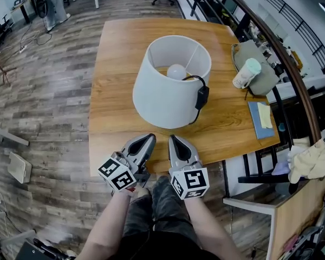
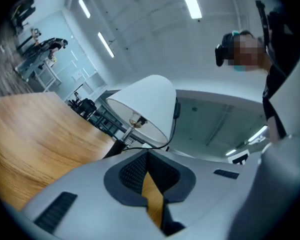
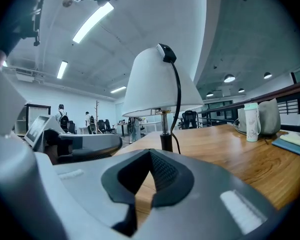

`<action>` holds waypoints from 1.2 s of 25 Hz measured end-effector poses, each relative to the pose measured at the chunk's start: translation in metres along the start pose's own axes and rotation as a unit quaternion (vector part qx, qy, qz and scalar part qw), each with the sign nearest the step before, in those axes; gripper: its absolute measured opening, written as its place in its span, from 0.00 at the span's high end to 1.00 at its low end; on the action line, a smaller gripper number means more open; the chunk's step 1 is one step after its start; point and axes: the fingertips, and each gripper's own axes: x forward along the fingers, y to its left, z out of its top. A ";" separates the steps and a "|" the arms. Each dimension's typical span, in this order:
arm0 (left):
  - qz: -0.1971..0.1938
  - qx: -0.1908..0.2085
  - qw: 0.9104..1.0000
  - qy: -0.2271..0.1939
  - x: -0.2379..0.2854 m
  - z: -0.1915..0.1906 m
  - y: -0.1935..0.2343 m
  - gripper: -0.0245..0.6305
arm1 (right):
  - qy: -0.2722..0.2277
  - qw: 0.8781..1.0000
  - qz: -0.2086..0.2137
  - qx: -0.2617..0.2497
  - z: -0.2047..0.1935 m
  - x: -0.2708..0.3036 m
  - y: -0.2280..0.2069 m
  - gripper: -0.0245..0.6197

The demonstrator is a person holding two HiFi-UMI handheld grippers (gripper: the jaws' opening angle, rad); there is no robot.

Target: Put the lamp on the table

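Left claw, right claw — both closed; one lamp.

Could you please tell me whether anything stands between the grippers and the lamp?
Nothing visible does. Only bare table lies between the lamp and the left gripper and right gripper, both shut and empty at the near edge.

The lamp stands mid-table; right of the lamp sit a bottle, a bag and, nearer, a notebook.
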 end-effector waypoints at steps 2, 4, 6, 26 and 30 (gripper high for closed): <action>0.028 0.038 0.999 0.017 -0.002 -0.003 0.001 0.97 | -0.003 1.000 -0.001 -0.002 0.003 -0.006 0.001 0.95; 0.051 0.072 0.996 0.029 -0.004 -0.003 0.000 0.97 | -0.008 1.000 -0.004 -0.003 0.006 -0.012 0.002 0.95; 0.070 0.105 0.991 0.039 -0.006 0.000 -0.002 0.97 | -0.015 1.000 -0.004 -0.006 0.010 -0.017 0.004 0.95; 0.095 0.162 0.982 0.034 -0.036 0.039 -0.056 0.97 | -0.028 0.997 0.051 -0.048 0.060 -0.073 0.037 0.95; 0.105 0.152 0.982 0.034 -0.042 0.040 -0.058 0.97 | -0.035 0.997 0.059 -0.046 0.072 -0.079 0.041 0.95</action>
